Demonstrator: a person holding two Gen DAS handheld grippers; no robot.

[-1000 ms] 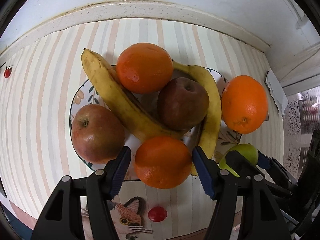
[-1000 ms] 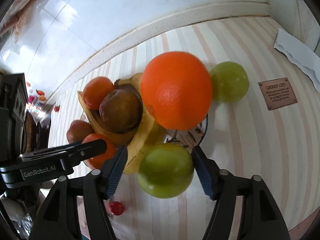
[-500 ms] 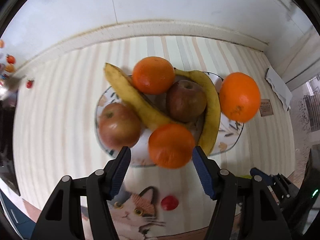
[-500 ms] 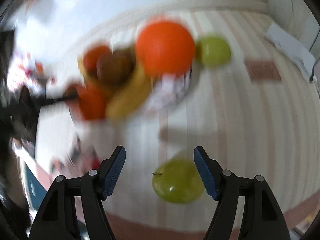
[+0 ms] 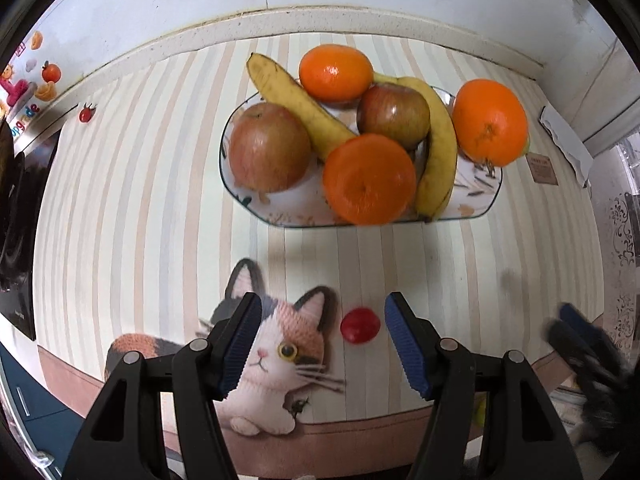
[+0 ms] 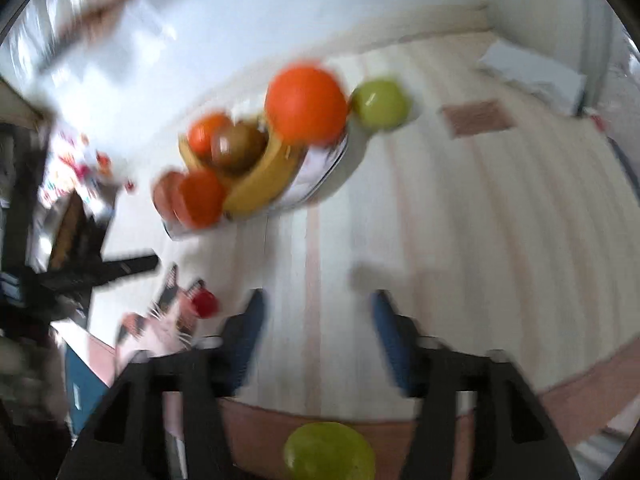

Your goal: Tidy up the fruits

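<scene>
A: Where does the fruit sit?

B: Most of it is on the glass plate (image 5: 486, 196) on the striped bench (image 5: 132, 208). A red apple (image 5: 269, 148) lies at the plate's left, a darker apple (image 5: 394, 115) near the middle, and two bananas (image 5: 298, 106) run either side of that darker apple. One orange (image 5: 335, 73) is at the back, another orange (image 5: 369, 179) hangs over the front rim, and a third orange (image 5: 490, 122) sits at the plate's right edge.

A: Any green ones?

B: Two green apples. In the right wrist view one green apple (image 6: 379, 103) rests on the bench just beyond the plate, beside the big orange. The other green apple (image 6: 329, 451) shows at the bottom edge, below the bench's brown front border, blurred; what it rests on I cannot tell.

A: And the grippers?

B: The left gripper (image 5: 323, 346) has its blue pads apart with nothing between them, over a printed cat (image 5: 276, 356) and a small red round piece (image 5: 360, 325) on the cloth. The right gripper (image 6: 316, 342) is blurred, its jaws opening and empty, with bare striped cloth between them. A brown label (image 5: 543, 168) and a white paper (image 5: 566, 140) lie on the bench to the right of the plate.
</scene>
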